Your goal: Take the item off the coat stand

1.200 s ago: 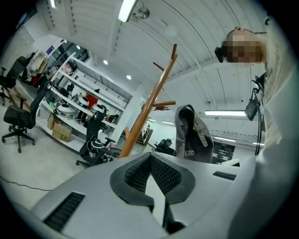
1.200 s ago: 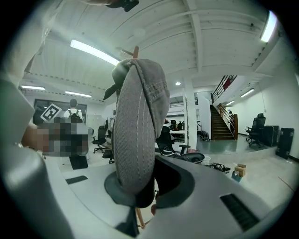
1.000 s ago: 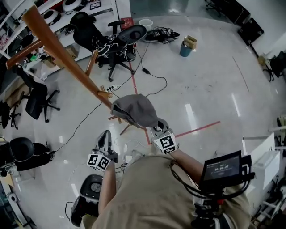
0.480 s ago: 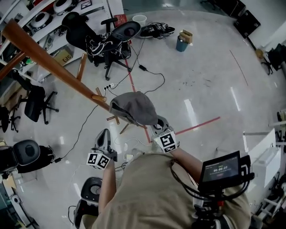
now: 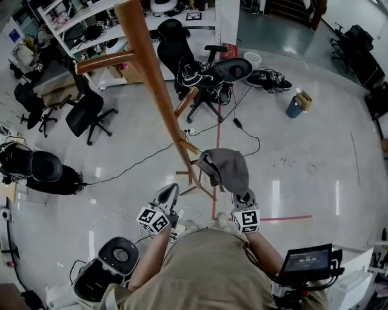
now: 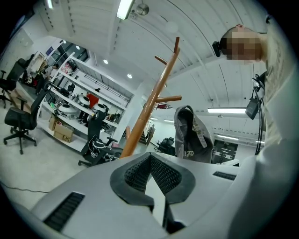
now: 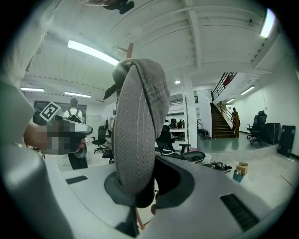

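Note:
A tall wooden coat stand (image 5: 151, 66) leans across the head view, its pegs sticking out near the floor end. A grey cap (image 5: 227, 169) hangs just right of a lower peg (image 5: 188, 147), and my right gripper (image 5: 241, 198) is shut on its lower edge. Whether the cap still touches the peg I cannot tell. In the right gripper view the cap (image 7: 138, 126) rises straight out of the closed jaws. My left gripper (image 5: 168, 195) is shut and empty, to the left of the pole. Its view shows the stand (image 6: 149, 107) and the cap (image 6: 191, 135) ahead.
Black office chairs (image 5: 88, 112) stand at the left, and one draped with clothes (image 5: 206, 72) stands behind the stand. Cables trail over the glossy floor. Shelving (image 5: 79, 18) lines the far left. A blue bin (image 5: 295, 108) and red floor tape (image 5: 285, 218) lie to the right.
The head view has swung, showing more of the stand and room. The cap stays in my right gripper and has shifted slightly with it. My left gripper has kept still.

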Demonstrator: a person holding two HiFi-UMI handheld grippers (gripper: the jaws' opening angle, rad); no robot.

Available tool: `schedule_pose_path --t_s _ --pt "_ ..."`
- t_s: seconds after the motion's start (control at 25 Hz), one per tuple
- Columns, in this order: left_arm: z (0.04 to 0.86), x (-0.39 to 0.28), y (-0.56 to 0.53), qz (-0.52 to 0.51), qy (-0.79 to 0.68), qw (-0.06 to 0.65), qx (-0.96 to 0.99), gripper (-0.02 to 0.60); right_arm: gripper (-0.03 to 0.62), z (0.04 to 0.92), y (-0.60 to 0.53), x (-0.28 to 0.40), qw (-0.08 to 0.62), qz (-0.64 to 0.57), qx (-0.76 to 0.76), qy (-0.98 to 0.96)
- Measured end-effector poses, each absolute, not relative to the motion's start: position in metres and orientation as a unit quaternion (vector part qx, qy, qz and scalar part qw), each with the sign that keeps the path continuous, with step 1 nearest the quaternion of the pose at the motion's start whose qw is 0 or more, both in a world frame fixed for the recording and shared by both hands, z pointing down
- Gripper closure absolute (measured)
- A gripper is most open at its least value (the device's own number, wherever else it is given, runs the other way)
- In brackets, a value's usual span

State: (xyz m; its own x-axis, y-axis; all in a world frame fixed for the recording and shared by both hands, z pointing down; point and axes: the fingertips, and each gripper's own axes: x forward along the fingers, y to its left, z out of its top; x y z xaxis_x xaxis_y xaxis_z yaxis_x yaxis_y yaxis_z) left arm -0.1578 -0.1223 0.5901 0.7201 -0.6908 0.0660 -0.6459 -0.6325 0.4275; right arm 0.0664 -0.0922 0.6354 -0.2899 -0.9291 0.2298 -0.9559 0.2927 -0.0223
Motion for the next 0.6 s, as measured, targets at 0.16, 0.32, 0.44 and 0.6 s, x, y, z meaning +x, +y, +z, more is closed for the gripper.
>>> schedule_pose_path --t_s 0.16,0.32,0.44,0.6 --pt "0.584 -0.169 -0.122 -0.055 -0.386 0.213 0.896 0.566 0.554 0.633 -0.098 0.058 0.084 0.077 0.577 -0.809" --pt "0.582 -0.167 -0.132 -0.064 -0.394 0.207 0.893 0.566 0.554 0.630 -0.108 0.058 0.078 0.077 0.566 -0.817" --pt "0.583 -0.161 -0.135 -0.070 -0.393 0.209 0.893 0.566 0.554 0.631 -0.110 0.063 0.081 0.080 0.562 -0.819" --pt "0.577 -0.156 -0.142 -0.071 -0.393 0.196 0.896 0.566 0.554 0.631 -0.113 0.066 0.078 0.079 0.557 -0.823"
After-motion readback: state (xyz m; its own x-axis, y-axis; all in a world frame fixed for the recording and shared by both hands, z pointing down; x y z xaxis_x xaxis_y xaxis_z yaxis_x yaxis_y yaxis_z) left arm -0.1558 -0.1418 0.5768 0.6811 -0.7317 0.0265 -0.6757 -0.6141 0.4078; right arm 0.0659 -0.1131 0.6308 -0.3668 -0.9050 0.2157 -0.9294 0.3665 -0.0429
